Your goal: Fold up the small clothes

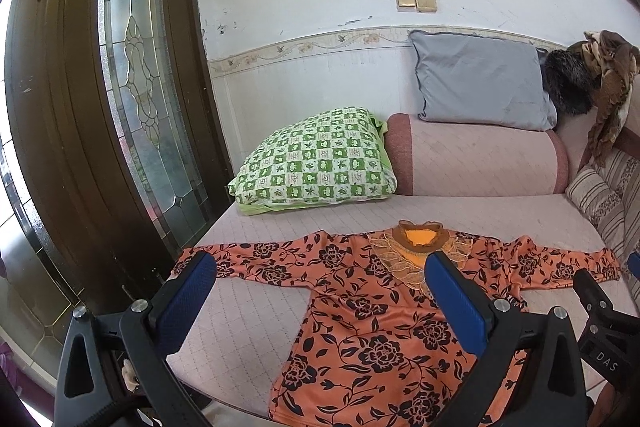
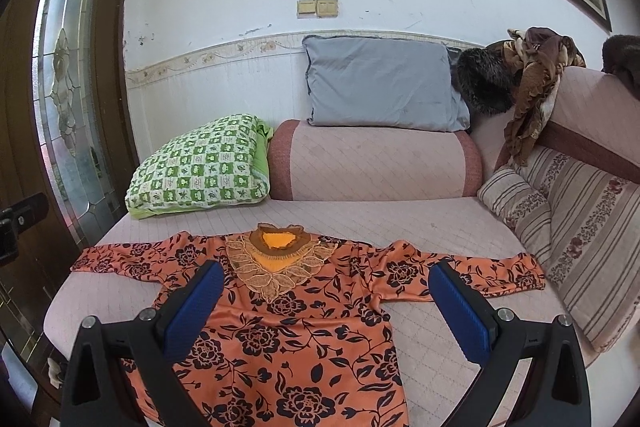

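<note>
An orange blouse with a black flower print (image 1: 360,307) (image 2: 304,331) lies flat and face up on the pink quilted sofa seat (image 1: 248,315) (image 2: 432,239), both long sleeves spread out sideways and its lace collar toward the sofa's armrest. My left gripper (image 1: 320,271) hovers open above the blouse's left half, blue pads wide apart with nothing between them. My right gripper (image 2: 326,277) hangs open over the blouse's chest and right side, also holding nothing. In the left wrist view, part of the right gripper shows at the right edge.
A green checked pillow (image 2: 200,167) and a pink bolster armrest (image 2: 372,163) with a grey pillow (image 2: 384,83) on top lie beyond the blouse. Striped cushions (image 2: 576,227) line the sofa's right side, with brown cloth (image 2: 532,83) draped above. A dark wooden glass-panelled door (image 1: 120,87) stands left.
</note>
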The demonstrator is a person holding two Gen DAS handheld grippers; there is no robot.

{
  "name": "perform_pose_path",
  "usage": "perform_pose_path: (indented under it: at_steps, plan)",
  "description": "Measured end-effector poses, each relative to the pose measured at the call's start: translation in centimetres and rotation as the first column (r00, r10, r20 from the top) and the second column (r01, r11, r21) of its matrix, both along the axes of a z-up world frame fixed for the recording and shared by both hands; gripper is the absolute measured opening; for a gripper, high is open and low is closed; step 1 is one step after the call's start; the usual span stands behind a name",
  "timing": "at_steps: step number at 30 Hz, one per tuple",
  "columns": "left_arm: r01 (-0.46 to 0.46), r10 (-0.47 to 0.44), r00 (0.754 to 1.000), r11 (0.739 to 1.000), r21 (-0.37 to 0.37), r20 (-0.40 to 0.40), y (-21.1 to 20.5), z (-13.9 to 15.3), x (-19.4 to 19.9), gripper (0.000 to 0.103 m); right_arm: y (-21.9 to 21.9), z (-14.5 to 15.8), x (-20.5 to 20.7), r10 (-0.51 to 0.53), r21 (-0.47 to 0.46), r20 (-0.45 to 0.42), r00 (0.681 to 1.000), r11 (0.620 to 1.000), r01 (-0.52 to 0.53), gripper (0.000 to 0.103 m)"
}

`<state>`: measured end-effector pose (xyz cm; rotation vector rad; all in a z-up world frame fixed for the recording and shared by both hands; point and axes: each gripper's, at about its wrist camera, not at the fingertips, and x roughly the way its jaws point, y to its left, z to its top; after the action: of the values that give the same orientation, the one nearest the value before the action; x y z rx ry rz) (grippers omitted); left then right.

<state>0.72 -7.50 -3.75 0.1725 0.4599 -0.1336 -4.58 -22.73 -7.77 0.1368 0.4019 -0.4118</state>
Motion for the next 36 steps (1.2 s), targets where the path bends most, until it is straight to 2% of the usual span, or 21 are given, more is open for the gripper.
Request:
perform_pose_path:
  at_steps: [21,36]
  plan:
    - [0.013,-0.013,0.999,1.0,0.011,-0.032,-0.4,-1.3,1.1,0.103,0.0,-0.7,1.1,0.006,0.011,-0.038,0.999,1.0,-0.005,0.103]
    - [0.025,-0.022,0.996,0.999,0.027,-0.085,-1.7,-3.9,3.9,0.103,-0.8,-2.7,3.4,0.0,0.017,-0.089,0.996,1.0,0.002,0.103]
